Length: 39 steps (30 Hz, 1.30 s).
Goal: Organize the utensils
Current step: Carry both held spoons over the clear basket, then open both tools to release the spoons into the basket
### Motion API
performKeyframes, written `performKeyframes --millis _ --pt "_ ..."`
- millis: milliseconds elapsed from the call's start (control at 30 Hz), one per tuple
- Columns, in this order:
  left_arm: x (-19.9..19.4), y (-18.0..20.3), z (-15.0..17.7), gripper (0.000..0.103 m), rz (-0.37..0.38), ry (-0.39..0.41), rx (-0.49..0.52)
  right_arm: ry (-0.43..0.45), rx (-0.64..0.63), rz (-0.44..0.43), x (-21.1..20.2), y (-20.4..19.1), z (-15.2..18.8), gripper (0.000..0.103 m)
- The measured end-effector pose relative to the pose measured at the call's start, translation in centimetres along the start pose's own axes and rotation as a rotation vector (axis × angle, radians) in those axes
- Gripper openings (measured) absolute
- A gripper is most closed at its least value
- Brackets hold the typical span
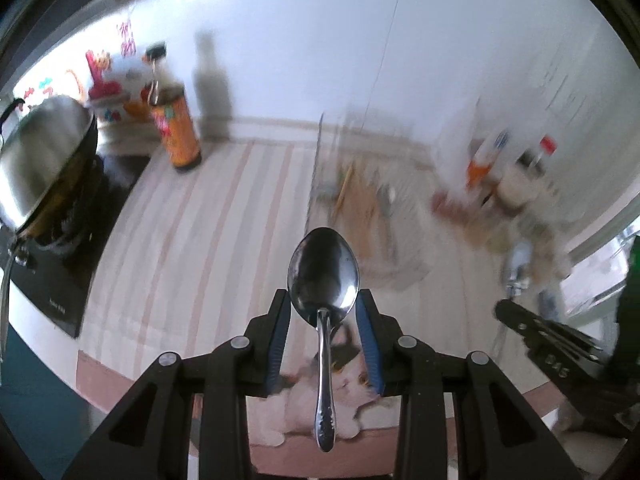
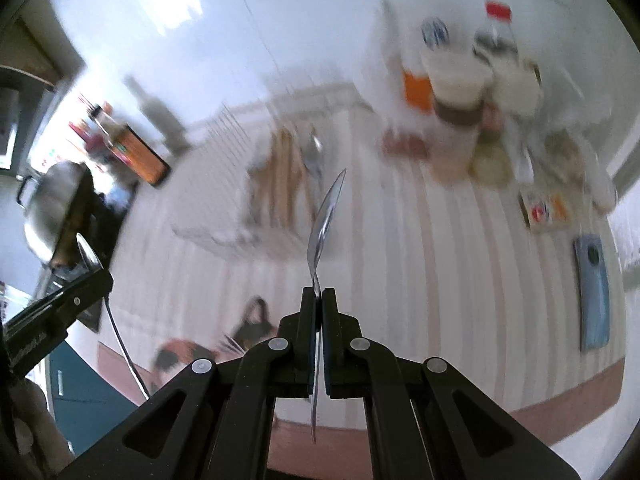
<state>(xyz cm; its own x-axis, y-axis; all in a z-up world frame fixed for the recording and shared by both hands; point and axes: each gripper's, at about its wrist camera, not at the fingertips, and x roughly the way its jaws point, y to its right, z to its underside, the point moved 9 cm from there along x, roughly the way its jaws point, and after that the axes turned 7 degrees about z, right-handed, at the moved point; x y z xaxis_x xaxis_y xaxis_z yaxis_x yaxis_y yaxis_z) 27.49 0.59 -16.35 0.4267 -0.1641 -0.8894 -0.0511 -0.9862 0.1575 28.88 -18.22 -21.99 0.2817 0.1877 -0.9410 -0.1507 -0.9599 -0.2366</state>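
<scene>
My left gripper (image 1: 323, 303) holds a steel spoon (image 1: 324, 268) above the striped mat; the bowl sits between the blue fingertips, the handle runs back toward the camera. The jaws stand fairly wide, pressing the bowl's edges. My right gripper (image 2: 319, 296) is shut on a second spoon (image 2: 326, 216), seen edge-on, bowl pointing up and forward. A wire utensil rack (image 1: 360, 204) with wooden chopsticks and metal cutlery stands ahead; it also shows in the right wrist view (image 2: 280, 184). The right gripper shows in the left wrist view (image 1: 548, 332), the left one in the right wrist view (image 2: 60, 312).
A pot with a steel lid (image 1: 44, 160) sits on a black stove at the left. An orange bottle (image 1: 178, 128) stands by the wall. Jars and bottles (image 2: 460, 92) crowd the right back. A blue phone (image 2: 594, 292) lies on the mat at the right.
</scene>
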Motion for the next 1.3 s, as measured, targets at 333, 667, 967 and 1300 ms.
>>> performKeyframes --millis 333,667,967,1300 --pt "-1.5 3.2 -8.8 0.03 0.082 0.057 0.04 0.053 0.012 -0.05 -0.8 -3.1 -8.8 0.002" --pt "5.7 3.2 -12.5 0.03 0.088 -0.067 0.039 -0.038 0.003 -0.023 5.8 -4.9 -12.3 0.002" --pt "12.2 1.6 -11.5 0.03 0.097 -0.194 -0.016 -0.135 0.009 0.008 11.3 -4.8 -11.9 0.002" --pt "15.6 0.7 -10.6 0.031 0.123 -0.292 -0.064 -0.19 0.002 -0.012 14.2 -5.1 -11.7 0.003"
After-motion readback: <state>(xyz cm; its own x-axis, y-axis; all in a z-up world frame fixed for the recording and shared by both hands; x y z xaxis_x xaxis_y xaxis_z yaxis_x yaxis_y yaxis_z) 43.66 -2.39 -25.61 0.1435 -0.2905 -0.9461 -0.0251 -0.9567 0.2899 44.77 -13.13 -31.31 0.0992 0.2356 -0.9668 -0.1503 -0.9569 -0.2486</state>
